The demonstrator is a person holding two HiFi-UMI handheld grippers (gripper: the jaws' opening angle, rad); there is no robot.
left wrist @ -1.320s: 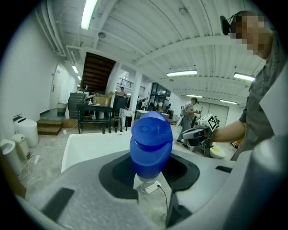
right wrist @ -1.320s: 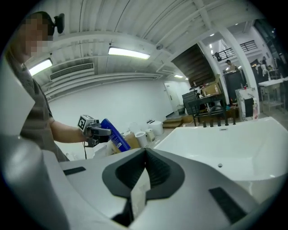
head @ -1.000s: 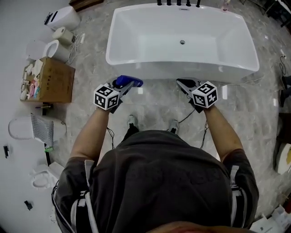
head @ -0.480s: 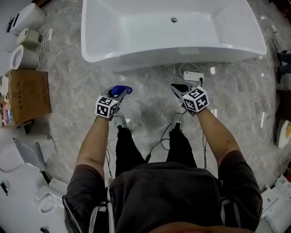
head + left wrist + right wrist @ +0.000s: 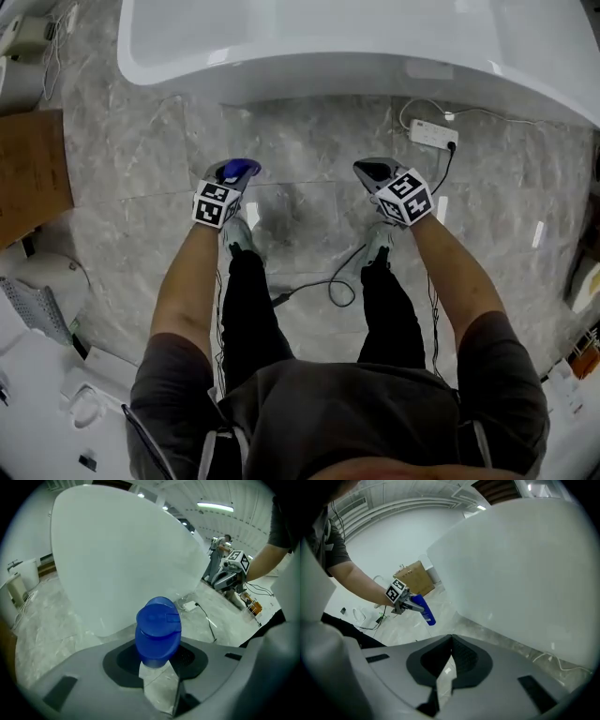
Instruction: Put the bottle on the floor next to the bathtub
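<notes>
Left gripper view shows it best: the left gripper (image 5: pixel 158 663) has its jaws partway apart and clamped on the blue bottle (image 5: pixel 158 632). Only the flip cap and a bit of the neck show, because the rest of the bottle is buried behind the grey jaws. The right gripper (image 5: pixel 451 640) has its jaws shut against each other with nothing in them, just bare floor (image 5: pixel 309 131) past the tips. From the head view you barely get the bottle, only a blue end poking out past the marker cube. The right gripper view gives the longer look: it's tilted, far end lower, and seems to be held clear of the marble floor, though I can't say for sure how high. It sits just in front of the bathtub (image 5: pixel 281 70), whose white side fills most of both gripper views; its far rim is cut off at the top of the head view. Both bare forearms reach forward and down, roughly parallel, with the grippers side by side, well apart and out ahead of the shoes. The person is bent over, in a dark tee and black trousers. Near the tub on the right lies a white power strip (image 5: pixel 432 136), and a thin cable (image 5: pixel 333 286) loops between the feet. A cardboard box (image 5: pixel 33 173) is cropped at the left edge.
</notes>
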